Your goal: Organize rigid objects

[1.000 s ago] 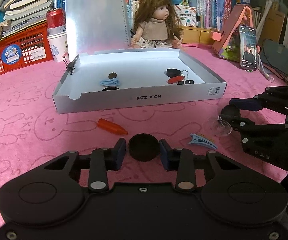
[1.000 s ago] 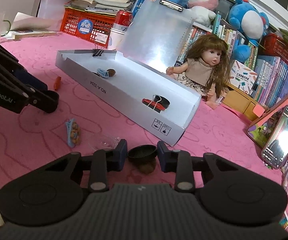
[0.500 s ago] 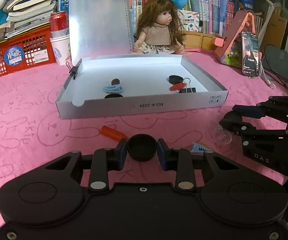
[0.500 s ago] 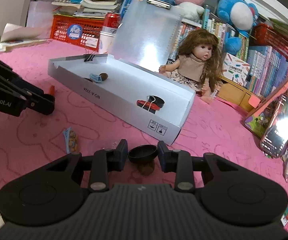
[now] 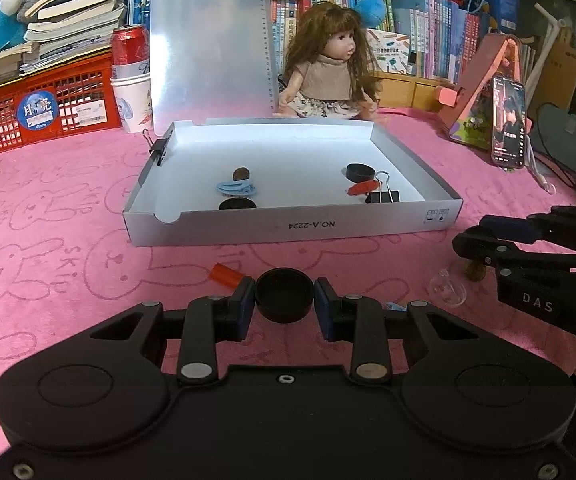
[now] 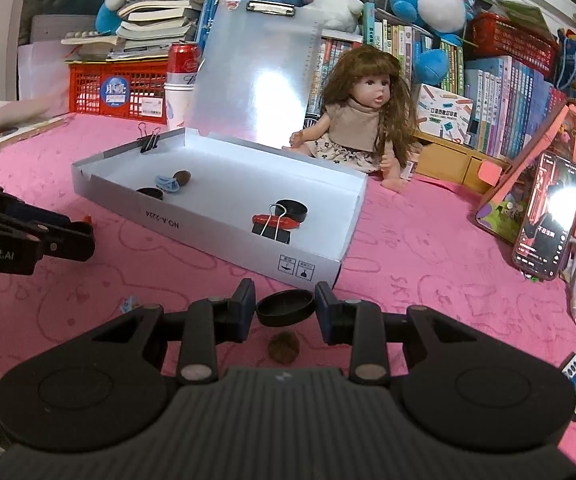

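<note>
My left gripper (image 5: 284, 300) is shut on a black round cap (image 5: 284, 294) and holds it above the pink cloth, in front of the white tray (image 5: 296, 226). My right gripper (image 6: 285, 309) is shut on another black round cap (image 6: 285, 307), near the tray's right corner (image 6: 308, 268). A brown ball (image 6: 283, 347) lies on the cloth under the right gripper. The tray holds two black caps, a blue clip (image 5: 235, 188), a brown ball, a red piece and a binder clip (image 5: 383, 195). An orange piece (image 5: 225, 273) and a clear suction cup (image 5: 447, 291) lie on the cloth.
A doll (image 5: 330, 76) sits behind the tray beside an upright clipboard (image 5: 211, 48). A red crate (image 5: 43, 108), a can on paper cups (image 5: 129, 80), books and a phone on a stand (image 5: 508, 124) line the back. A blue hair clip (image 6: 127, 304) lies partly hidden by my right gripper.
Both grippers have risen with their caps and drawn nearer to the tray. The brown ball stays on the cloth. The blue hair clip has slipped behind my grippers.
</note>
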{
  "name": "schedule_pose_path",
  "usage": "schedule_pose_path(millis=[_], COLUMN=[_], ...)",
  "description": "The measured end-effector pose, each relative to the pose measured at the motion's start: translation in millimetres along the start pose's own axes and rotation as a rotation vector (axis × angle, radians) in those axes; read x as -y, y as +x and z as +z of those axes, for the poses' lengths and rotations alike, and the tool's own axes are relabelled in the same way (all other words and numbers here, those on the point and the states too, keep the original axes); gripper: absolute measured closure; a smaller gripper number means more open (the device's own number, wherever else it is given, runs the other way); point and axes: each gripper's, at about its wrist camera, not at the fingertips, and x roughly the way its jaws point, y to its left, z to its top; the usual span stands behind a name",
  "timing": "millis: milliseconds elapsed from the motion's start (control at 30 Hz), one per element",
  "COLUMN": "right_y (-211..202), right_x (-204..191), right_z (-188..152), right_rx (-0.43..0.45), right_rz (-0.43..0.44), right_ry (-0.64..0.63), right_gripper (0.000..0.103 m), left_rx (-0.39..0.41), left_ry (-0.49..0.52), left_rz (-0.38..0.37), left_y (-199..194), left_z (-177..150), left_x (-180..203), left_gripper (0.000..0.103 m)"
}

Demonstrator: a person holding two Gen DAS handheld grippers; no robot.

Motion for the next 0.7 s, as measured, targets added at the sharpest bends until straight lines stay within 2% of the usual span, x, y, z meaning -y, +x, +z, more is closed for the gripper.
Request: schedule_pose_path(millis=[333,700], right_y=[-3.5,1.3], right_x=[-0.5,4.8], right_z=[6.7,15.5], right_rx=[0.004,-0.011], right_rz=[0.007,0.026], right_ry=[0.038,0.137], right_gripper=[0.064,0.064], left_rx=[0.017,0.03], left_ry=[-0.019,-0.035], left_rz=[0.015,0.032], left_y=[-1.9,1.3], left_z=[7.7,20.8], left_x=[-3.2,-7.0], left_gripper=[0.072,0.072])
